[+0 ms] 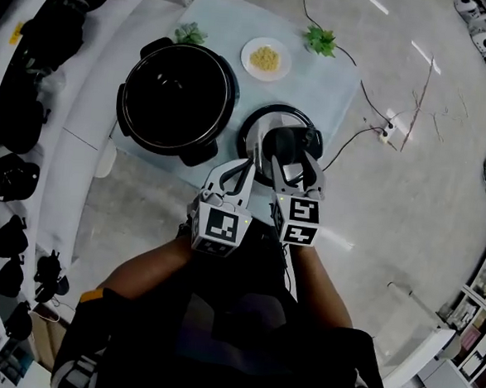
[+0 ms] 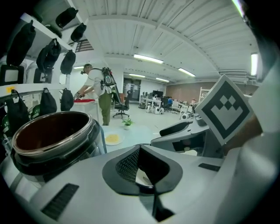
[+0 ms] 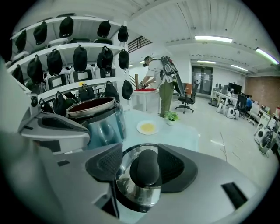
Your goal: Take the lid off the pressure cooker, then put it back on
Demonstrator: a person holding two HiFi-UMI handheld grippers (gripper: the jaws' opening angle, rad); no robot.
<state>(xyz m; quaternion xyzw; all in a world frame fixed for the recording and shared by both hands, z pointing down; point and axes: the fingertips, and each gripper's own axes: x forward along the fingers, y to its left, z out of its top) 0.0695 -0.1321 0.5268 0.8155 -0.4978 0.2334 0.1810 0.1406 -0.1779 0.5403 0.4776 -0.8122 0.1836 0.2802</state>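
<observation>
Right gripper (image 3: pixel 141 161) hangs with its jaws wide apart astride the black handle (image 3: pixel 148 174) of the round steel pressure-cooker lid (image 1: pixel 263 116), not pinching it. At its nine o'clock, the left gripper (image 1: pixel 249 166) is closed on nothing. The lid lies at four o'clock from the open black cooker pot (image 1: pixel 176 101).

Bright ceiling strips (image 3: pixel 213 39) — fisheye warp, dark corners

Premises: an open-plan lab or office workshop. Evidence: curved white shelving (image 3: pixel 65 46) carries rows of black bags (image 3: pixel 80 57). Strip ceiling lights (image 3: pixel 213 39) run overhead. Desks with equipment (image 3: pixel 227 103) and an office chair (image 3: pixel 187 99) stand on a bare concrete floor (image 1: pixel 408 209), which has loose cables (image 1: pixel 362 94). A person (image 3: pixel 162 85) works at a far table (image 3: pixel 144 91).
</observation>
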